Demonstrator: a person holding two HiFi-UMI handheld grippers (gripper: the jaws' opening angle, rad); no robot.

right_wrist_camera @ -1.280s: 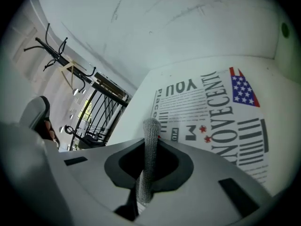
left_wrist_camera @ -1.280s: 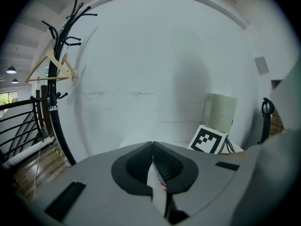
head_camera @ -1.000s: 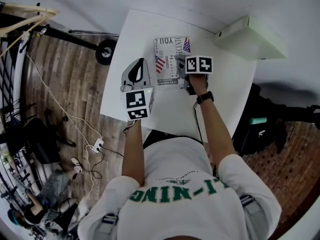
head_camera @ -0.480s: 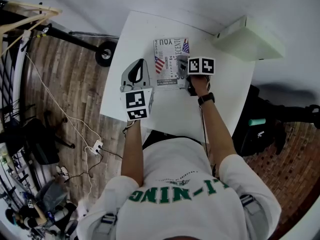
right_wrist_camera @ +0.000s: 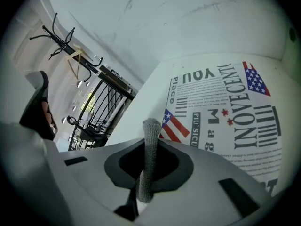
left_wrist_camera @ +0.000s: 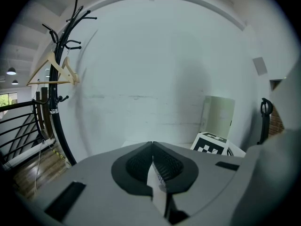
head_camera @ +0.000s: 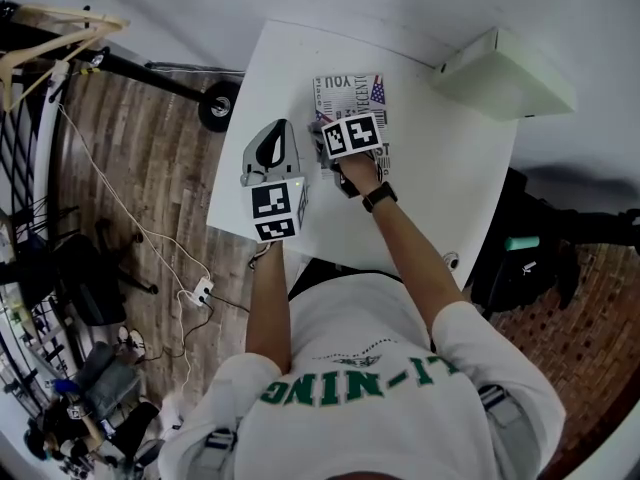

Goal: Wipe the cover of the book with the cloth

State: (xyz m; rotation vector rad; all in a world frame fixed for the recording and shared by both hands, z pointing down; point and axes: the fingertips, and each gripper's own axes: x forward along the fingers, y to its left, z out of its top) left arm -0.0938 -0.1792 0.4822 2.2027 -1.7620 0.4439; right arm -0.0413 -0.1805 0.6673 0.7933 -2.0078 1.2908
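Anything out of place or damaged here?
Nothing stands out. The book lies flat on the table, the right tool clamps the grey cloth over its cover, left tool shut, idle.

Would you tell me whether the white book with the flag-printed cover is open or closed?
Closed: the white flag-printed book lies flat on the white table, cover up, no inner pages showing.

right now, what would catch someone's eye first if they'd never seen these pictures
The book with its bold flags-and-lettering cover stands out, lying flat near the far edge of the white table. The right gripper is over the book's left part, shut on a strip of grey cloth. The left gripper is shut and is to the left of the book, near the table's left edge.
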